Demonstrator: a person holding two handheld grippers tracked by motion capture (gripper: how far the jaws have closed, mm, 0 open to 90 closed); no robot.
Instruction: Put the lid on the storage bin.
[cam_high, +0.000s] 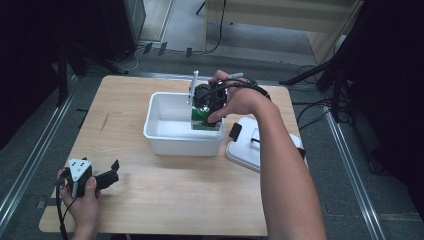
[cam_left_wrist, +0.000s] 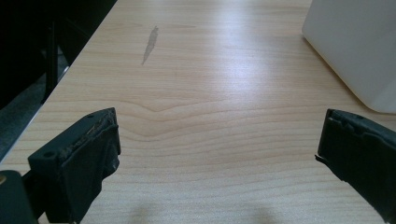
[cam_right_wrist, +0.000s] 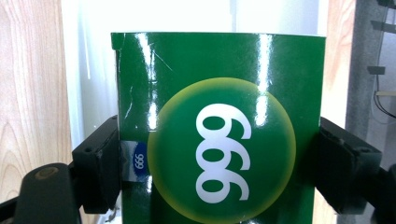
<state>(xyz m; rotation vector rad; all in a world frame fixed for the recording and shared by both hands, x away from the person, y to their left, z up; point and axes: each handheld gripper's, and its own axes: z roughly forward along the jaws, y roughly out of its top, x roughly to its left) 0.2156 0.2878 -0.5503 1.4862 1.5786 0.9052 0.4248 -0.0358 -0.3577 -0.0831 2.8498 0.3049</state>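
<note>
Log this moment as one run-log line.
right gripper: shut on green box, inside white bin | left gripper: open, idle over table | lid: beside bin

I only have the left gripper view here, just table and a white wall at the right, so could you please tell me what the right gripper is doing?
Observer: The right gripper is shut on a green box, a jaw on each side.
Operator: Thank you. Where is that box?
Observer: Over the white tub, at its right end.
Operator: Is there a lid anywhere?
Observer: Yes, a white lid lies on the table, right of the tub.
</note>
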